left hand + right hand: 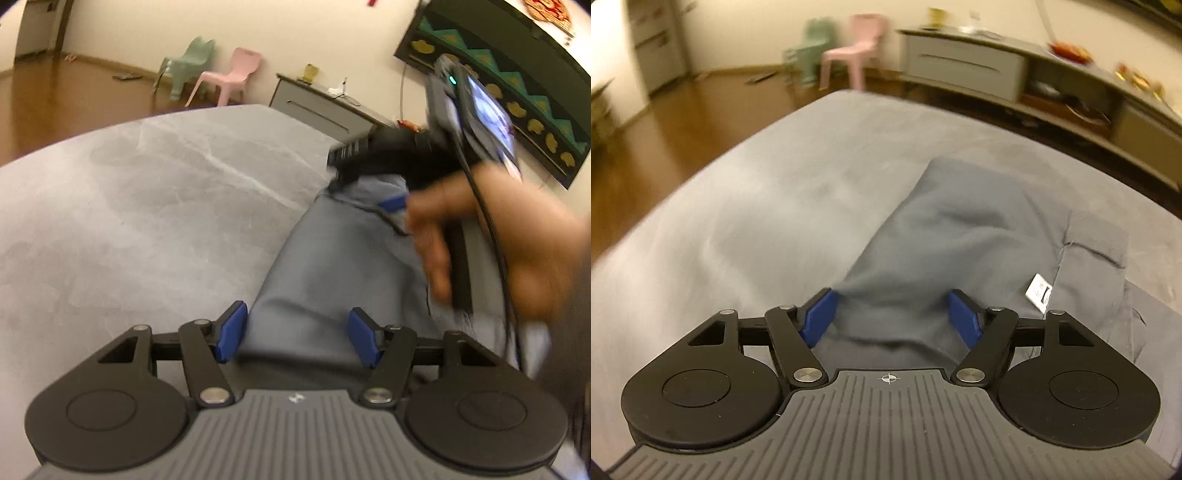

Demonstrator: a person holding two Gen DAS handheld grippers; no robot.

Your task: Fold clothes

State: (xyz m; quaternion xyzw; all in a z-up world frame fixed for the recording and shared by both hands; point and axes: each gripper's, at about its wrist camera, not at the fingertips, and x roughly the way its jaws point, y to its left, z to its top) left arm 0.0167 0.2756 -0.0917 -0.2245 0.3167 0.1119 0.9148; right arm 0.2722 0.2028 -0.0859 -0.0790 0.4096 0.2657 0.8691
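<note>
Grey-blue folded cloth garment (pixel 960 236) laid on the grey marbled tabletop (pixel 129 206), toward its right side.

Left gripper (pixel 295 338) and right gripper (pixel 891 317) are held with blue pads parted; fabric is seen between the pads, nothing clamped. White label (pixel 1038 291) is noted near right.

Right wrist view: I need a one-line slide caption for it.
Open right gripper over a folded grey garment with a white tag on a grey-covered table.
</note>
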